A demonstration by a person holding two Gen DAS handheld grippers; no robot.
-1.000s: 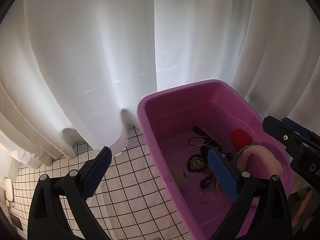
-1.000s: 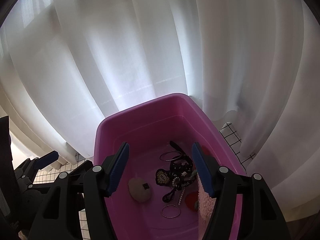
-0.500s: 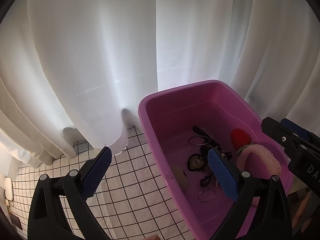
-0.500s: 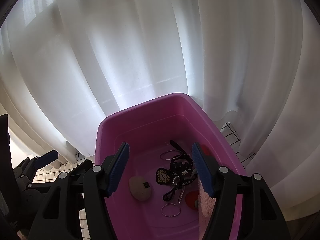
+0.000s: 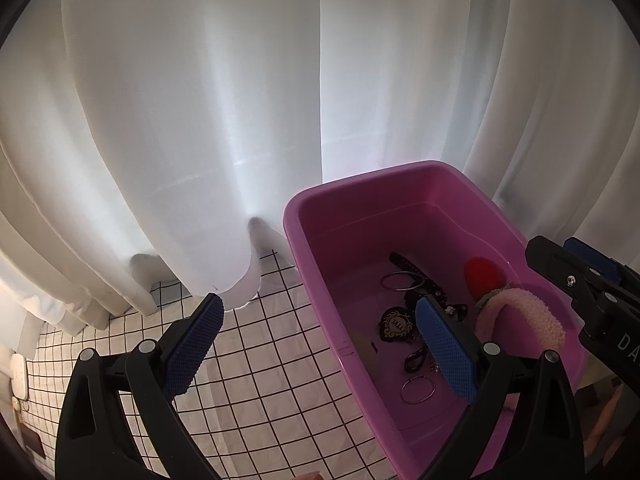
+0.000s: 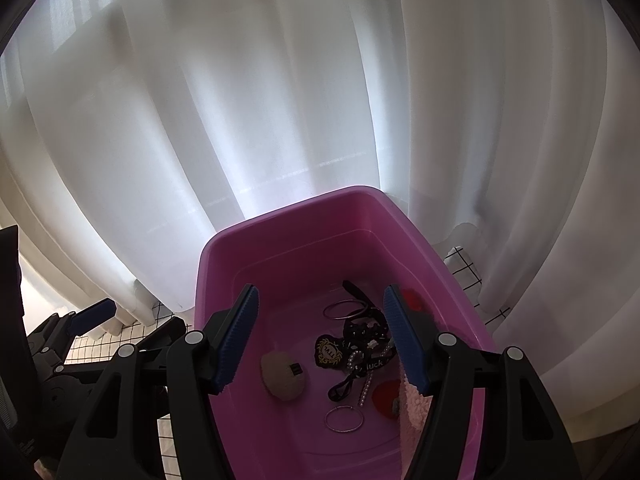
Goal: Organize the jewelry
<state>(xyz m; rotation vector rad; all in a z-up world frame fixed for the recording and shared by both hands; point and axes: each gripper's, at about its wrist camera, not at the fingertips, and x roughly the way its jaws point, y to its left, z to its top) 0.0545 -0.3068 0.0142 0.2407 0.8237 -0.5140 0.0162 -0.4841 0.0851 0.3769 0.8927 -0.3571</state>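
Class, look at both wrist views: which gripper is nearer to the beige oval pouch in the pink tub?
Right. The right gripper hangs open above the pouch; the left gripper straddles the tub's left wall.

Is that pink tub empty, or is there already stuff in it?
Not empty. The pink tub holds two silver rings, a black badge, a fluffy pink headband and tangled black pieces on its floor.

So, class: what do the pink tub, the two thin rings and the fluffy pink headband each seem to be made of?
Pink tub: likely plastic, with smooth, glossy moulded walls.
Rings: probably metal, as thin silvery hoops that catch light.
Headband: a plush, fleece-like fabric with a nubbly matte pile; its core is hidden.
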